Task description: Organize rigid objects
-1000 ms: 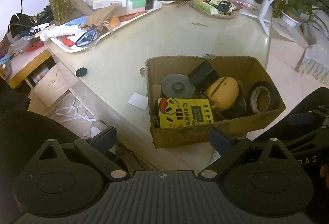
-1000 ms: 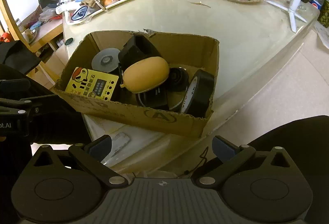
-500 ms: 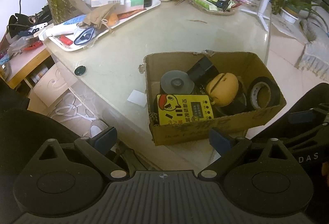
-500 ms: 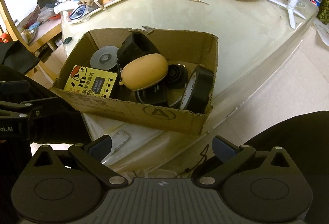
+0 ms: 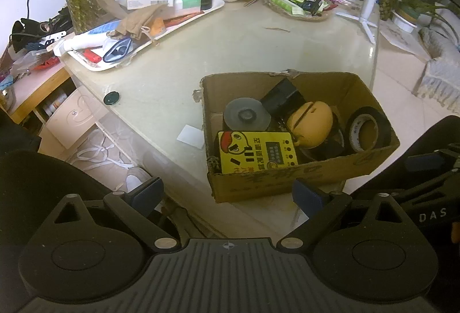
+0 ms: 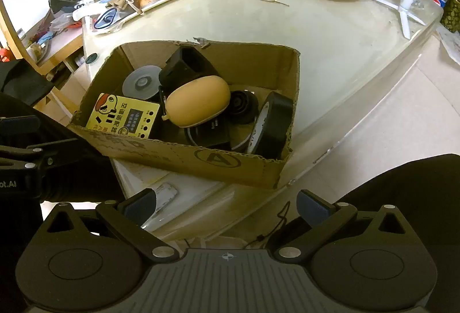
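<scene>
Box: cardboard box (image 5: 302,175) sits at the table's (image 5: 244,54) near edge, packed pretty full
Inside: yellow card (image 5: 256,152), grey disc (image 5: 245,117), orange pouch (image 6: 198,104), black tape roll (image 6: 273,126)
Left gripper (image 5: 227,193): jaws wide apart, holding nothing, short of the box
Right gripper (image 6: 227,206): same deal, spread wide and empty

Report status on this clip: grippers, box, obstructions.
Left gripper open, empty, short of the cardboard box. Right gripper open, empty. Box full: yellow card, tape roll, orange case. Nothing blocking the approach.
</scene>
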A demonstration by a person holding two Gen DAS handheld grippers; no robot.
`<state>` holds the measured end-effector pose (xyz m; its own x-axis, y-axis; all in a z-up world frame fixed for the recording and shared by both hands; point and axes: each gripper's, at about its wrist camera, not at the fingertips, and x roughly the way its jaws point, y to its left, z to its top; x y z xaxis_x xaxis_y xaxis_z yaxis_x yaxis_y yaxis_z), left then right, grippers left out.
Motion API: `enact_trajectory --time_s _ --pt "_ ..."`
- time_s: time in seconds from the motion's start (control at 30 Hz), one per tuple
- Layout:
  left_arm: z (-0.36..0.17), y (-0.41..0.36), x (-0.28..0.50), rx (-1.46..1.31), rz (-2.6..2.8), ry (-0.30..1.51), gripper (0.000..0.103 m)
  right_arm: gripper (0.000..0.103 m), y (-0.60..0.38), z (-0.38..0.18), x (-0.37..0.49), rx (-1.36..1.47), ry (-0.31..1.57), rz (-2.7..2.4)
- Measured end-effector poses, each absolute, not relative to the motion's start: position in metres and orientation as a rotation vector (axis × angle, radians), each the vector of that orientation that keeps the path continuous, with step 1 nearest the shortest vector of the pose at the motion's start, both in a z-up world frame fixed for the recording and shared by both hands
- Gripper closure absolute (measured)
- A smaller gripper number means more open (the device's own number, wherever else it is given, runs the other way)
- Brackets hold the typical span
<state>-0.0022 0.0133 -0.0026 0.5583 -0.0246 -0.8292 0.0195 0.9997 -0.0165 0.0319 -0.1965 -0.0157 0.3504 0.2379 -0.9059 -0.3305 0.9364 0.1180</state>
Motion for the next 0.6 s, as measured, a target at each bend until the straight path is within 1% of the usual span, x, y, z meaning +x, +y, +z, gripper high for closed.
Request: enact_trajectory --time_s 0.1,0.17,0.6 --pt "-0.0027 0.0126 -0.0022 -0.006 -0.023 0.978 0.004 0.0 -0.1971 -0.0158 0.0322 -0.087 1.157 0.367" --pt "-0.0036 0.0126 -0.0016 -0.007 -0.022 0.986 0.0 0.0 -0.1973 -0.0157 0.0322 -0.088 1.157 0.367" --pt "-0.0033 0.0123 -0.0022 0.002 -0.016 0.986 0.0 0.0 -0.2 -0.0147 0.033 -0.087 1.153 0.357"
